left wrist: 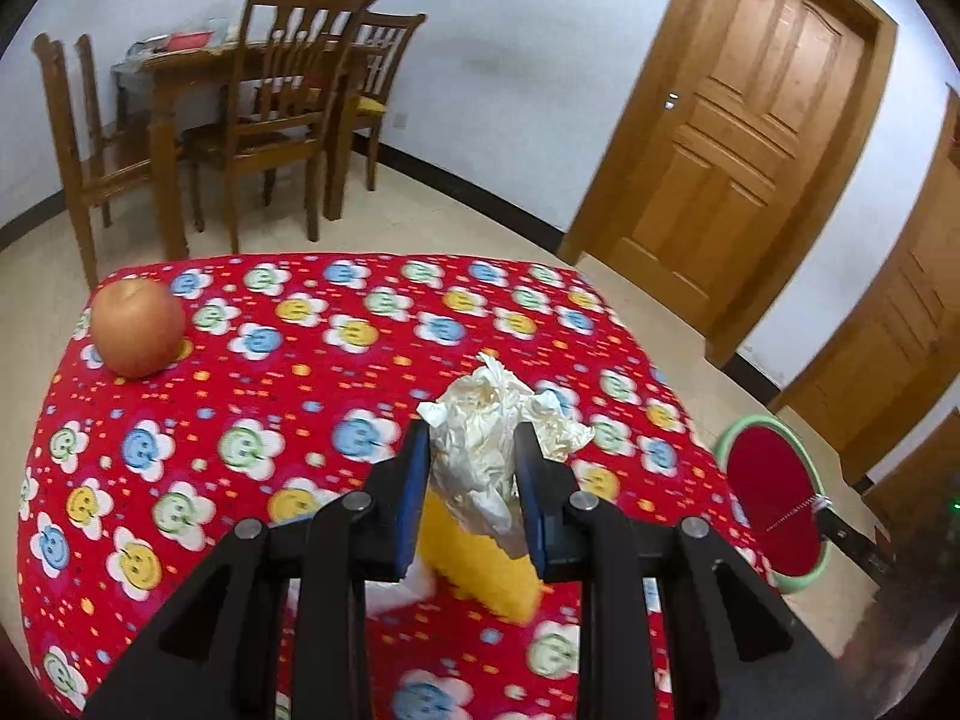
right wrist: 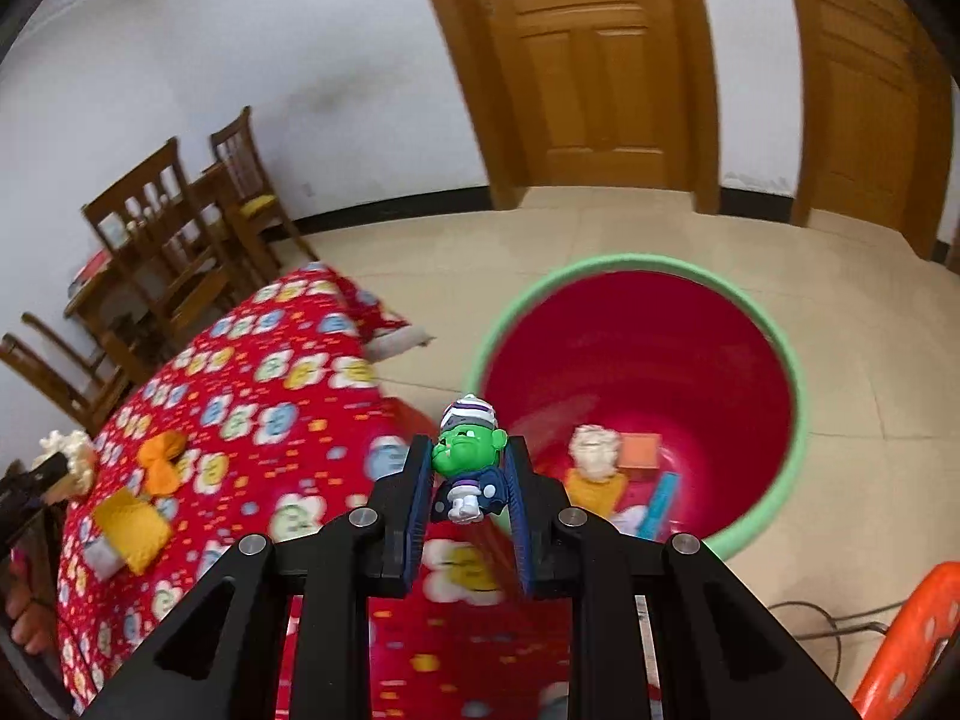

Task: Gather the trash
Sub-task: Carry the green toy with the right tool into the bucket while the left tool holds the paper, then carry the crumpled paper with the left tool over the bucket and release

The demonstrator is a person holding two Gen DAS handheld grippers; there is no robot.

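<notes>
My left gripper is shut on a crumpled white paper wad, held above the red flowered tablecloth. A yellow sponge lies on the cloth right beneath it. My right gripper is shut on a small green-faced toy figure with a striped cap, just past the table's edge and short of the red bin with a green rim. In the bin lie a crumpled paper, an orange piece and a blue piece. The bin also shows right of the table in the left wrist view.
An apple sits at the table's far left corner. An orange bow and the yellow sponge lie on the cloth. Wooden chairs and a table stand by the far wall, with doors behind. An orange stool stands at lower right.
</notes>
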